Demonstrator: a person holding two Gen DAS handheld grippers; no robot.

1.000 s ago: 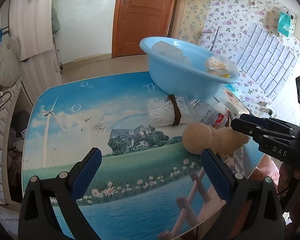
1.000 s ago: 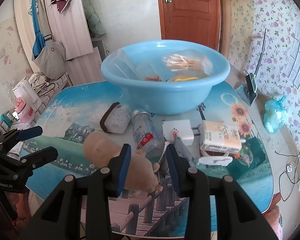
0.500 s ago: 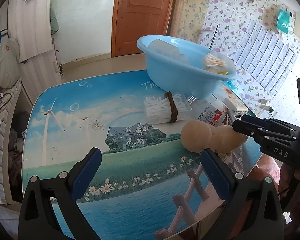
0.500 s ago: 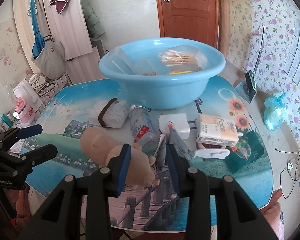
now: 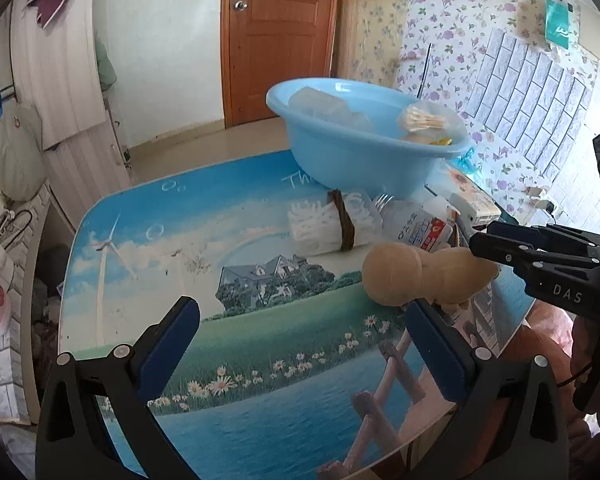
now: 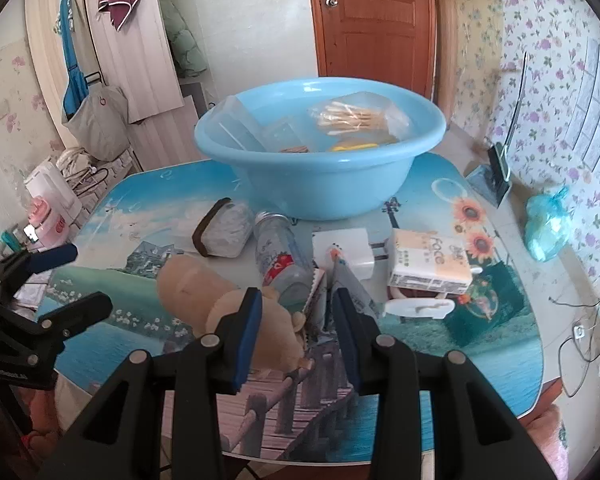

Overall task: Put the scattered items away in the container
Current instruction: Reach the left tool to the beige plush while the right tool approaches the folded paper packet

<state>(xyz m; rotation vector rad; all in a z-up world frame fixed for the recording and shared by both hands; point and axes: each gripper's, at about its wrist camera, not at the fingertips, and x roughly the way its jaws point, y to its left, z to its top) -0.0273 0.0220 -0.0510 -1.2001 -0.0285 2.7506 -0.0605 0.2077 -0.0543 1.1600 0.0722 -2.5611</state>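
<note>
A tan plush toy [image 6: 204, 292] hangs just above the picture-printed table [image 6: 480, 360], with my right gripper [image 6: 296, 332] shut on its lower body. The left wrist view shows the same toy [image 5: 404, 276] sticking out leftward from the right gripper [image 5: 480, 240]. The blue basin [image 6: 324, 188] stands at the far side and holds a bag of sticks and clear packets. My left gripper [image 5: 302, 312] is open over the table's near left part, with nothing between its fingers.
In front of the basin lie a white bundle with a brown band [image 6: 224, 232], a plastic bottle [image 6: 280, 252], a white charger [image 6: 344, 248], a tissue pack [image 6: 428, 268] and a white hook [image 6: 420, 306]. A blue bag [image 6: 548, 228] sits off the table's right edge.
The right gripper has drawn back a little from the basin, carrying the plush toy with it. The left gripper stays open and has shifted only slightly.
</note>
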